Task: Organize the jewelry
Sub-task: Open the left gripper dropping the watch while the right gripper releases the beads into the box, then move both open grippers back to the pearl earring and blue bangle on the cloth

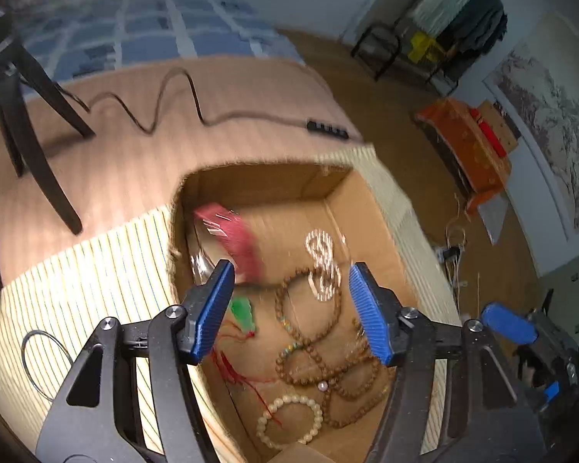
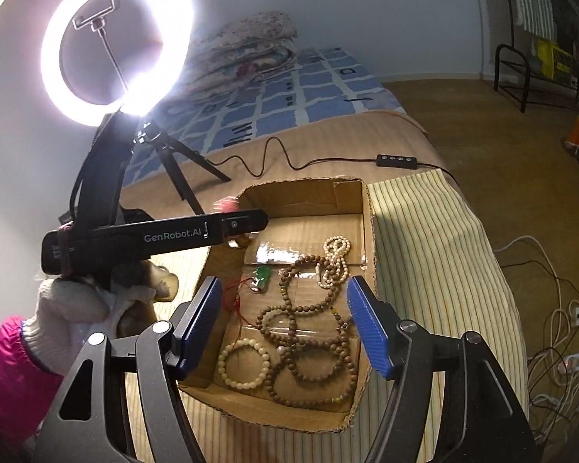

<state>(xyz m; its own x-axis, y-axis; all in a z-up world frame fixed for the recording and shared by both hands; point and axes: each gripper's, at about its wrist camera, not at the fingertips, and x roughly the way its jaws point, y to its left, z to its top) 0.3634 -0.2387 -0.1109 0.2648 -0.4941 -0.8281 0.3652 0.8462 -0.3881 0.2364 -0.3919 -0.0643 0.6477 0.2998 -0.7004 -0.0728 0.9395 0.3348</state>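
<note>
An open cardboard box (image 2: 366,223) (image 1: 370,208) on a striped cloth holds the jewelry. Inside lie a long brown wooden bead string (image 2: 308,332) (image 1: 320,359), a cream bead bracelet (image 2: 243,362) (image 1: 289,420), a pearl strand (image 2: 337,258) (image 1: 322,266), a green pendant on red cord (image 2: 261,276) (image 1: 243,310) and a blurred red tassel piece (image 1: 239,239). My left gripper (image 1: 289,308) is open above the box, empty. My right gripper (image 2: 283,326) is open above the box's near end, empty. The left gripper's body (image 2: 154,237) shows over the box's left wall.
A lit ring light (image 2: 115,42) on a black tripod (image 1: 27,131) stands left behind the box, its cable and remote (image 2: 397,161) across the bed. A thin wire ring (image 1: 38,359) lies on the striped cloth (image 2: 436,270). Cables (image 2: 559,339) and furniture lie on the floor at right.
</note>
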